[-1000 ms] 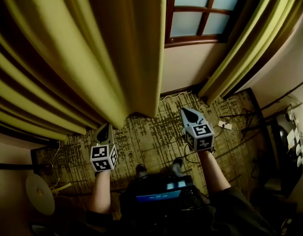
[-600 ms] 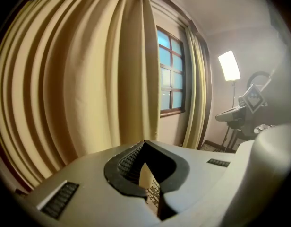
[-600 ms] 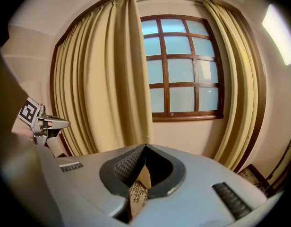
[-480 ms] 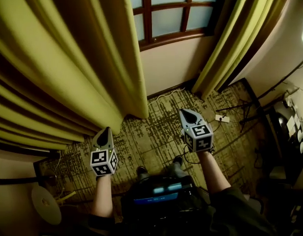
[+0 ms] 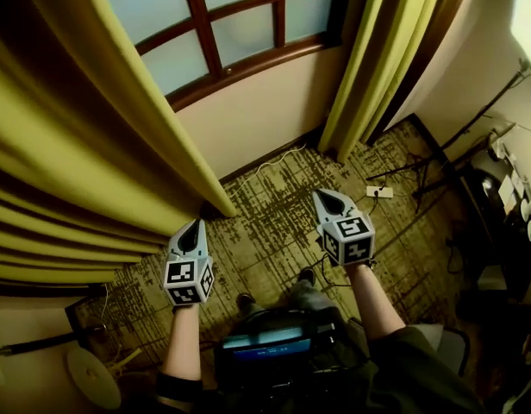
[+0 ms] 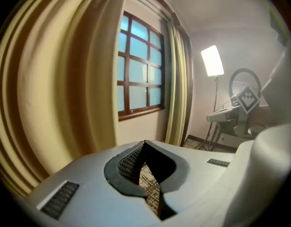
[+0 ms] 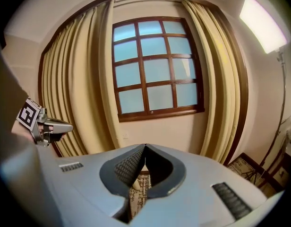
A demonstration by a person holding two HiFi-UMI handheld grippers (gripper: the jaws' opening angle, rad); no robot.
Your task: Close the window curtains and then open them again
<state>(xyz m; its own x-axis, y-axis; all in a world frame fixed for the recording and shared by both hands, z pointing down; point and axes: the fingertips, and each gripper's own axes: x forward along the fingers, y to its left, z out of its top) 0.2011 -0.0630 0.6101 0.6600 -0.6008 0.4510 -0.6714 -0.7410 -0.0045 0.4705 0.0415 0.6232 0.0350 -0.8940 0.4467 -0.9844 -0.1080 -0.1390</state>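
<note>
The window [image 5: 240, 33] with its brown frame shows between two yellow-green curtains. The left curtain [image 5: 84, 162] hangs in thick folds at the left, and the right curtain [image 5: 382, 59] is gathered at the right. In the right gripper view the window [image 7: 155, 67] stands bare between the left curtain [image 7: 84, 103] and the right curtain [image 7: 221, 89]. My left gripper [image 5: 195, 228] is shut and holds nothing, just below the left curtain's hem. Also shut with nothing in it, my right gripper [image 5: 328, 197] hangs over the patterned carpet [image 5: 274, 222].
A white power strip [image 5: 378, 191] and cables lie on the carpet at the right. A lit lamp [image 6: 212, 60] on a stand and a keyboard on a stand [image 6: 226, 115] are at the right of the room. A dark device [image 5: 270, 348] sits at my waist.
The view has swung to the left: the left curtain now covers less of the picture and much more of the window shows. Both grippers stay shut and have shifted sideways.
</note>
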